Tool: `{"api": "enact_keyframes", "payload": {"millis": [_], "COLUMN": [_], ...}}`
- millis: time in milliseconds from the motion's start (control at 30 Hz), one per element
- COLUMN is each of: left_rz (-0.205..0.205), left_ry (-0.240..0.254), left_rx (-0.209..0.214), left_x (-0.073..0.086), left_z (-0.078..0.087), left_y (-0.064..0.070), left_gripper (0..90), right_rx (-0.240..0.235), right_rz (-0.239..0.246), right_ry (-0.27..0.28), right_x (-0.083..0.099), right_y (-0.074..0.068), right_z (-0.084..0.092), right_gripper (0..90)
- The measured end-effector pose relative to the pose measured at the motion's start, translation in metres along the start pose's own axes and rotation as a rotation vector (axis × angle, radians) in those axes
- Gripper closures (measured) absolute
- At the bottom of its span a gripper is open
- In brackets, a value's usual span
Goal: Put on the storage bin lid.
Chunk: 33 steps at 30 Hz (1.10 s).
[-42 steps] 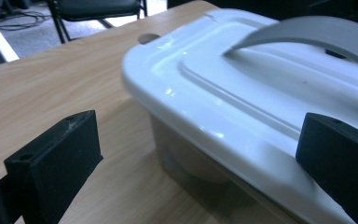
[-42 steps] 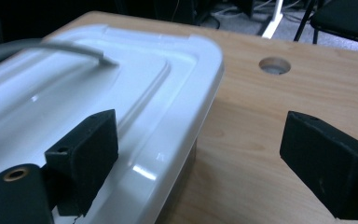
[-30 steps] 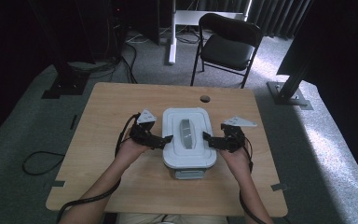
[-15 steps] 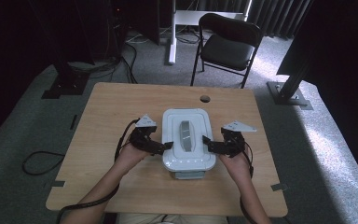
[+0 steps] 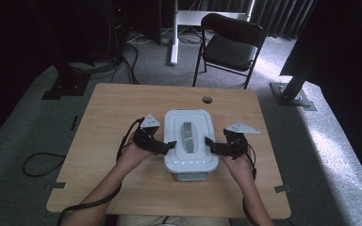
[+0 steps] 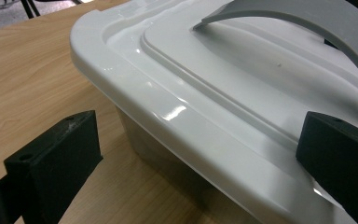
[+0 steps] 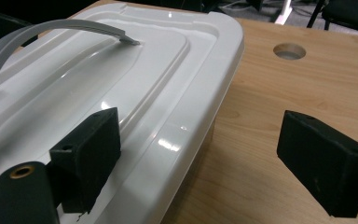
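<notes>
Both tongs, left [image 5: 170, 145] and right [image 5: 208, 141], gape released astride the white box's [image 5: 190, 141] lid rim; the high view adds a chair [image 5: 231, 44] beyond it.

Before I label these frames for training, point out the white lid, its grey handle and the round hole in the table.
white lid [image 5: 172, 162]: high view, near left corner of its rim.
grey handle [image 5: 187, 136]: high view, middle of the strap.
round hole [image 7: 289, 51]: right gripper view, its centre.

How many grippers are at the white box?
2: the left gripper at the white box's left rim, the right gripper at its right rim, both with jaws open.
</notes>
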State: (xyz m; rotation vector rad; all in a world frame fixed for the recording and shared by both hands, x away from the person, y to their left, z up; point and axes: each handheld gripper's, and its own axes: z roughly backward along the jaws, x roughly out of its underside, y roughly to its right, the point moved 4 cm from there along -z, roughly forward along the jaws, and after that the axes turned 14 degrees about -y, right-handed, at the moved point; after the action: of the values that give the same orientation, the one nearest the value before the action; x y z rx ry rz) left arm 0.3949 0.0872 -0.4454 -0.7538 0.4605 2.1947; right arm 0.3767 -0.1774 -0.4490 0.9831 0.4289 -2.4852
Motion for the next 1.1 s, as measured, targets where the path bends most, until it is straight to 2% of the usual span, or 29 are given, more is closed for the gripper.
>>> {"api": "enact_keyframes", "payload": {"millis": [33,100,167,233,367,433,467,600,800,900,967,1000,1100], "left_rz": [0.004,0.014,0.012,0.015,0.015,0.013,0.007,-0.001,-0.017,-0.009,-0.007,-0.008,-0.018], "left_ry": [0.008,0.018,0.010,0.022,0.050,0.047,0.047,0.078,0.032,0.025,0.027,0.029,0.015], "left_rx": [-0.009,0.001,-0.004,-0.004,-0.010,-0.009,-0.019,-0.030,-0.036,-0.023,-0.017,-0.017,-0.030], "left_x": [0.000,0.000,-0.001,-0.003,-0.004,-0.005,-0.005,-0.009,-0.010,-0.009,-0.010,-0.010,-0.008], "left_z": [0.000,-0.001,0.000,0.000,0.003,0.003,0.004,0.013,0.010,0.006,0.006,0.007,0.007], "left_y": [-0.001,-0.003,-0.002,-0.003,-0.002,-0.001,0.000,0.001,0.000,0.000,-0.001,-0.001,-0.002], "left_gripper": [0.5,0.6,0.6,0.6,0.6,0.6,0.5,0.6,0.6,0.6,0.6,0.6,0.6], "right_rx": [0.009,0.038,0.043,0.062,0.044,0.047,0.032,0.026,0.042,0.072,0.074,0.047,0.029], "right_rz": [0.007,0.019,0.016,0.033,0.029,0.042,0.042,0.030,0.027,0.022,0.019,0.015,0.026], "right_ry": [0.005,0.011,0.017,0.006,-0.002,0.002,-0.004,0.018,0.016,0.012,0.002,-0.010,-0.017], "right_x": [0.000,-0.001,-0.001,-0.002,-0.005,-0.007,-0.008,-0.011,-0.012,-0.012,-0.012,-0.011,-0.009], "right_y": [-0.001,-0.003,-0.003,-0.005,-0.004,-0.003,-0.003,-0.001,0.001,0.004,0.005,0.005,0.002], "right_z": [0.000,0.001,0.001,0.004,0.006,0.009,0.010,0.016,0.014,0.011,0.009,0.007,0.005], "right_gripper": [13.2,13.1,13.1,13.1,11.3,11.3,11.0,11.0,11.0,11.1,11.1,11.1,11.3]}}
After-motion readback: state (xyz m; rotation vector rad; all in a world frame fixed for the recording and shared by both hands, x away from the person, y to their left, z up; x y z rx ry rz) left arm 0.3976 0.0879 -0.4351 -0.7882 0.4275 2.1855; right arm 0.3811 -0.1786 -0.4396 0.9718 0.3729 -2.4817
